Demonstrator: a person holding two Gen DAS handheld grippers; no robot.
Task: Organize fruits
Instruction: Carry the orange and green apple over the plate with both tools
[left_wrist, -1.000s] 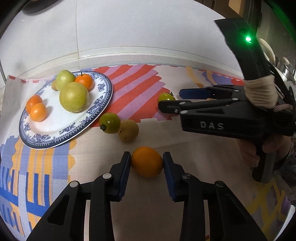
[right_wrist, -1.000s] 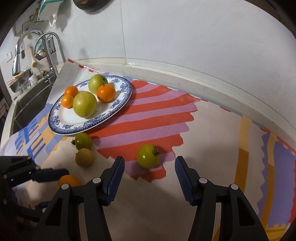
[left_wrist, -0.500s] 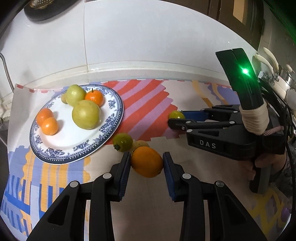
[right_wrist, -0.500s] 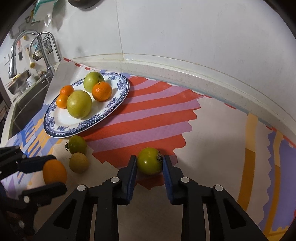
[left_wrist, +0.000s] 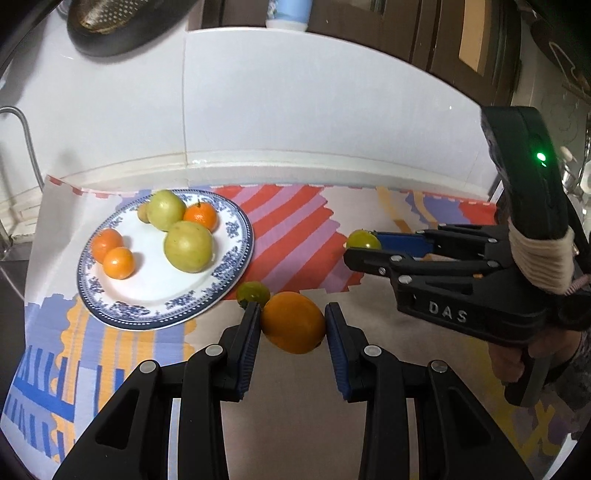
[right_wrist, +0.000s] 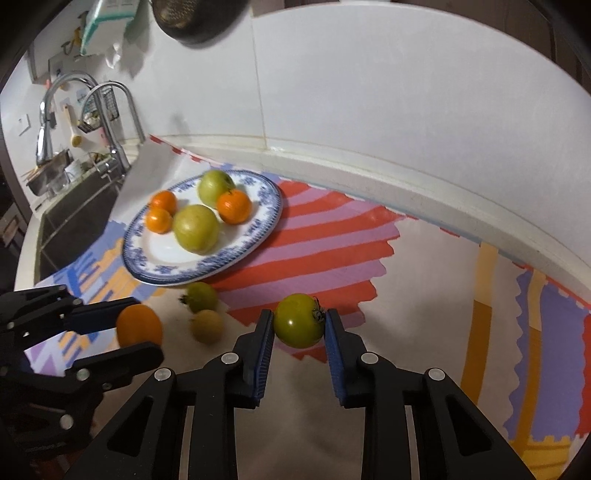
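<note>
My left gripper (left_wrist: 293, 325) is shut on an orange fruit (left_wrist: 293, 322) and holds it above the mat, right of the plate. My right gripper (right_wrist: 299, 323) is shut on a green tomato (right_wrist: 298, 319), lifted off the mat; the tomato also shows in the left wrist view (left_wrist: 364, 239). A blue-patterned plate (left_wrist: 110, 299) holds two green apples, three small oranges and a small brownish fruit. A second green tomato (right_wrist: 201, 296) and a brownish round fruit (right_wrist: 207, 326) lie on the mat by the plate's near rim.
A colourful striped mat (right_wrist: 332, 236) covers the counter. A white tiled wall (left_wrist: 295, 110) runs behind it. A sink (right_wrist: 70, 221) with taps (right_wrist: 110, 110) lies left of the plate. A dark strainer (left_wrist: 110, 26) hangs on the wall.
Both grippers have risen with their fruits. The right gripper closed on the green tomato a second ago and lifted it; the left carried the orange fruit up off the mat.
</note>
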